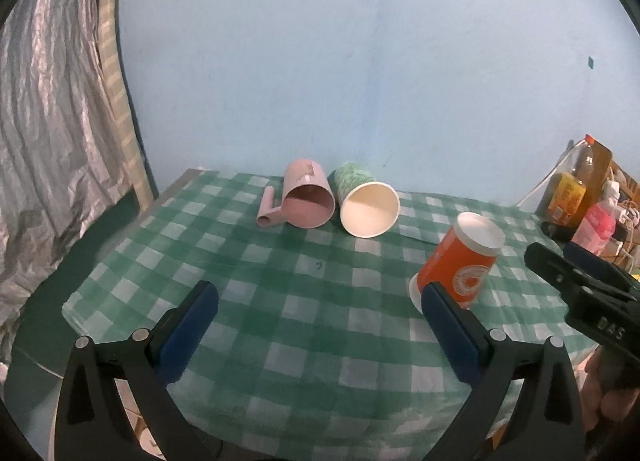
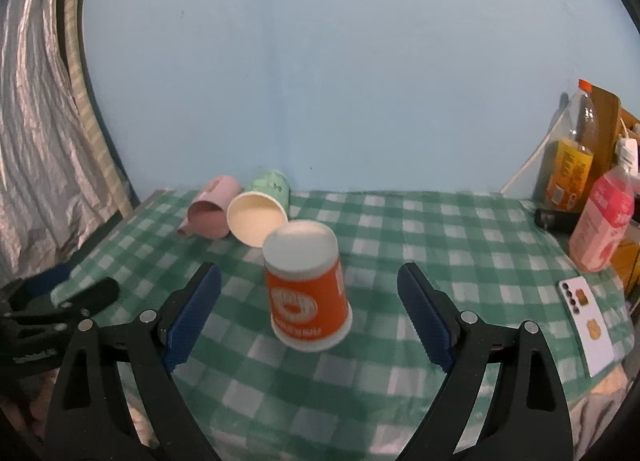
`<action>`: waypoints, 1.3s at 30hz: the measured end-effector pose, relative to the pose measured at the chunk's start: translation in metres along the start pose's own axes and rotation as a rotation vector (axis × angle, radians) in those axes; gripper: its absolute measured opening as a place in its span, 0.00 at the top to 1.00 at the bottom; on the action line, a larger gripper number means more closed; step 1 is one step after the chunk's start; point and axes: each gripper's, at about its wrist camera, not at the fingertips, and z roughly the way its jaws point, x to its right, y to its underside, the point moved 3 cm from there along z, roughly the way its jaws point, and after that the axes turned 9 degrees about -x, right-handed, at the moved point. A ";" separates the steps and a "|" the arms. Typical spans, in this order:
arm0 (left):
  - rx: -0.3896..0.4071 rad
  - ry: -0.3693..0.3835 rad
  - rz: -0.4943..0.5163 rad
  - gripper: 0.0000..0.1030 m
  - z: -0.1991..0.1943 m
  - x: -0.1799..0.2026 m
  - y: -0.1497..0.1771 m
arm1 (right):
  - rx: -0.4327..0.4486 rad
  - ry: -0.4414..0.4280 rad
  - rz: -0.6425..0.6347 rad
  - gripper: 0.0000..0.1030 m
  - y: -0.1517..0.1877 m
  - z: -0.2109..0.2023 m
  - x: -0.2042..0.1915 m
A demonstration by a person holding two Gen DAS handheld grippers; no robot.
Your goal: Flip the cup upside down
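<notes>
An orange paper cup (image 2: pixel 307 288) stands upside down on the green checked tablecloth (image 2: pixel 440 233), its white base up. It also shows in the left wrist view (image 1: pixel 460 265). My right gripper (image 2: pixel 308 289) is open, its blue pads either side of the orange cup and apart from it. My left gripper (image 1: pixel 320 301) is open and empty over the cloth, left of the cup. A green paper cup (image 1: pixel 366 201) and a pink handled cup (image 1: pixel 306 199) lie on their sides at the back, mouths toward me.
Bottles (image 2: pixel 568 165) and a pink carton (image 2: pixel 604 221) stand at the right edge. A phone (image 2: pixel 586 325) lies on the cloth at front right. A silvery curtain (image 1: pixel 40 121) hangs at the left. The blue wall is behind the table.
</notes>
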 end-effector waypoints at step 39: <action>0.034 -0.048 0.024 0.00 -0.028 -0.003 0.018 | -0.031 -0.006 0.013 0.14 0.017 -0.024 -0.011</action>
